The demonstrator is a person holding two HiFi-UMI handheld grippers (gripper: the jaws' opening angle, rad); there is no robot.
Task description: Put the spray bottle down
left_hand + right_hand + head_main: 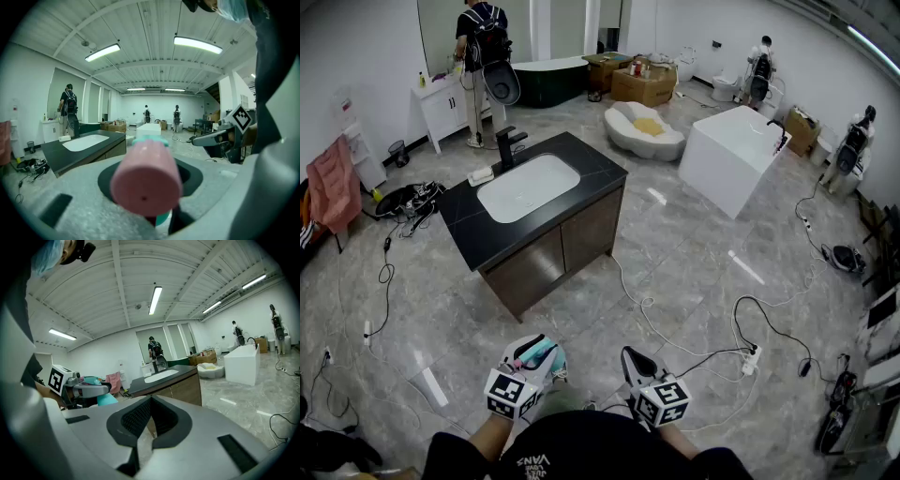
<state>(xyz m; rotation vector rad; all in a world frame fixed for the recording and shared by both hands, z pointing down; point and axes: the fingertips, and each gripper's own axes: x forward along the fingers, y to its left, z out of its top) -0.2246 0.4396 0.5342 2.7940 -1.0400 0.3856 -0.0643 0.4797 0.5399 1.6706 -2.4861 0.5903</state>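
The pink-and-teal spray bottle (146, 183) is clamped between the fingers of the left gripper (534, 351), held above the floor (694, 272) at 6 o'clock in the head view. At its 3 o'clock, the right gripper (633, 358) has its fingers closed on nothing. The black sink surface (591, 173) lies toward 12 o'clock, well apart.

Grey marble floor (694, 272), black-topped vanity (487, 239) with white basin (530, 187), white bathtub (727, 155), ceiling strip lights (197, 44)
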